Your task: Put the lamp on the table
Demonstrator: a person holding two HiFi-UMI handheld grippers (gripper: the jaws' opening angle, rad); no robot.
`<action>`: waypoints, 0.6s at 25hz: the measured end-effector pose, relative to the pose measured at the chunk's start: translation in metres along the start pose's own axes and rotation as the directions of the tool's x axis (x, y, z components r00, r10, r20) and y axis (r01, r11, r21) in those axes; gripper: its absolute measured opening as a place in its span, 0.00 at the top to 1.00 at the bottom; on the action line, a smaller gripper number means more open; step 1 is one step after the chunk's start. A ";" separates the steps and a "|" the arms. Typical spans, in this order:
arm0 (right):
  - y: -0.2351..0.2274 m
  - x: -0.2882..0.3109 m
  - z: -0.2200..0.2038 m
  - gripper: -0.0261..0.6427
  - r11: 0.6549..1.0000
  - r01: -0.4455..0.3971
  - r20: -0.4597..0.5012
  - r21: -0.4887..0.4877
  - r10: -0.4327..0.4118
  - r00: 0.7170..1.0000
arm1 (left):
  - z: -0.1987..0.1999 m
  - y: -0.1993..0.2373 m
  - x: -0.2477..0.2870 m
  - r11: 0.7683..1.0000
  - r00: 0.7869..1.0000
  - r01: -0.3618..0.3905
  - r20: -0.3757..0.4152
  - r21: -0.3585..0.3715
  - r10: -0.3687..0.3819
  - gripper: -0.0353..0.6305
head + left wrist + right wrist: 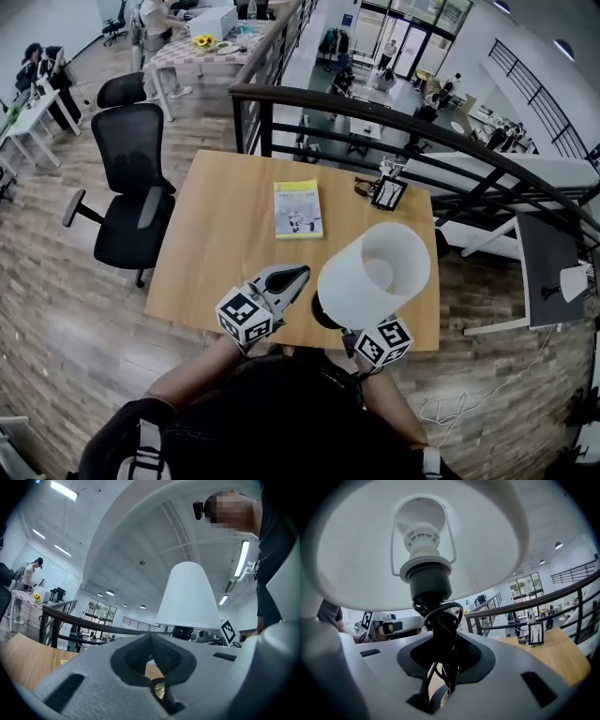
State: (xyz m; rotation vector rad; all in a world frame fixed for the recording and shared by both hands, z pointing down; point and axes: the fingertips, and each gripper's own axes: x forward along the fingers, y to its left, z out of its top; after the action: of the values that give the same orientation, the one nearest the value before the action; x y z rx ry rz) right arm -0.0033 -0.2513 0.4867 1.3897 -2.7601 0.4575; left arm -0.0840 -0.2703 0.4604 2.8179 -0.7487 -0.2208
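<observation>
Head view: your right gripper [367,339] holds the lamp [373,274] over the near edge of the surface [225,244], toward its near right corner. The white shade [352,286] is tilted, its open mouth facing up and away from you. Your left gripper [287,278] sits over the same edge, just left of the lamp and apart from it. A yellow booklet [298,208] lies toward the far edge.

Left gripper view: your jaws are pressed together with nothing in them. The shade stands beyond them, a little to the right.

Right gripper view: your jaws are clenched on the lamp's black stem [440,639], with a cord [443,609] looped round it. The shade spreads overhead.
</observation>
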 end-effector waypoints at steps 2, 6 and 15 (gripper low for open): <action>-0.010 0.006 -0.001 0.82 1.000 0.001 -0.010 0.004 -0.001 1.000 | -0.002 0.005 0.003 1.000 1.000 -0.008 -0.004 -0.008 0.008 0.94; -0.029 0.015 0.000 0.82 1.000 -0.007 -0.016 0.007 0.007 1.000 | -0.006 0.020 0.014 0.999 0.999 -0.034 -0.015 -0.013 0.034 0.94; -0.087 0.025 -0.011 0.82 1.000 -0.003 -0.061 0.020 0.005 0.998 | -0.016 0.052 0.057 0.996 0.995 -0.090 -0.045 -0.020 0.089 0.94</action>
State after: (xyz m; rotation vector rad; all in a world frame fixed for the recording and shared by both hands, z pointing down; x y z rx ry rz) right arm 0.0487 -0.3167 0.5227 1.3508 -2.7177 0.5195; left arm -0.0563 -0.3401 0.4835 2.7517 -0.8543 -0.1507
